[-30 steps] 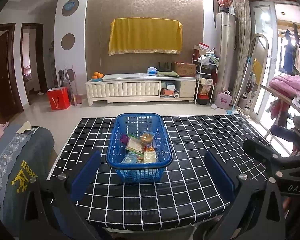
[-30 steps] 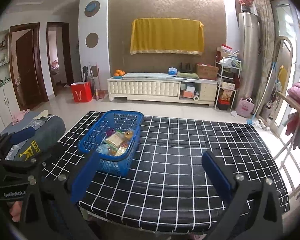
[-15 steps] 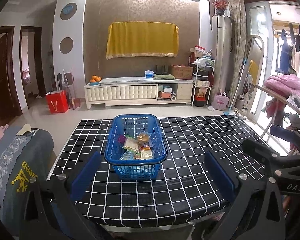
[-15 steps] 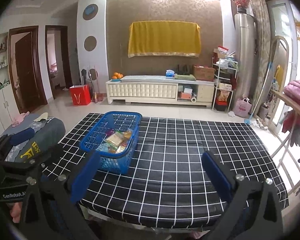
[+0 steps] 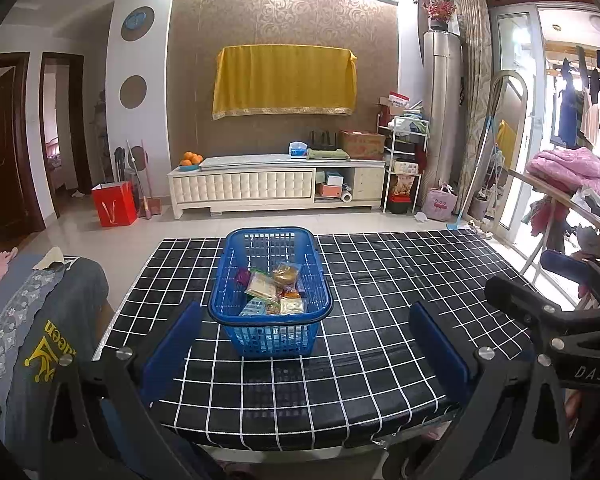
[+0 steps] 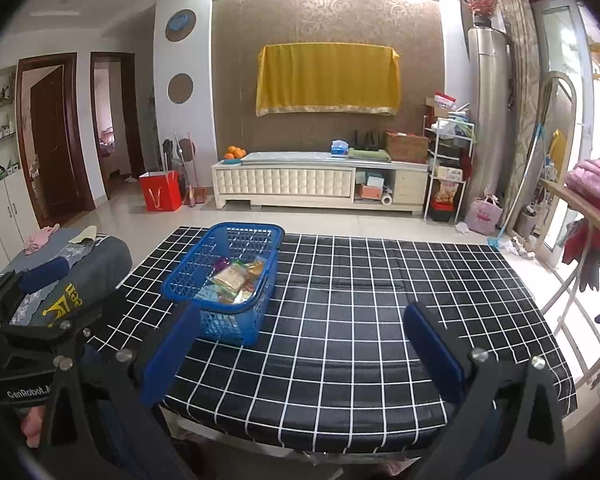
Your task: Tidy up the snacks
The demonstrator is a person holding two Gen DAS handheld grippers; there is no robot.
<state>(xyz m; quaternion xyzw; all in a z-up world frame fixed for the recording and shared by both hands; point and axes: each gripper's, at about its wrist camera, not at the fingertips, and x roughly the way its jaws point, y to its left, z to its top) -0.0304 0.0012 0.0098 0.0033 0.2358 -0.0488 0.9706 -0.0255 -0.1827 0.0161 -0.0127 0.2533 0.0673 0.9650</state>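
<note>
A: The left claw (image 5: 300, 344) hangs spread wide and empty at the table's near edge; the right claw (image 6: 300, 344) likewise, gripping nothing.

B: And the snacks (image 5: 274, 290)?

A: Heaped inside the blue basket (image 5: 224, 280), mid-table. The left claw should probably drop straight in and pinch one packet, not the basket's rim.

B: The surface?

A: A black grid-patterned table (image 5: 380, 300), otherwise bare, with a white cabinet (image 5: 244, 188) across the tiled floor.
</note>
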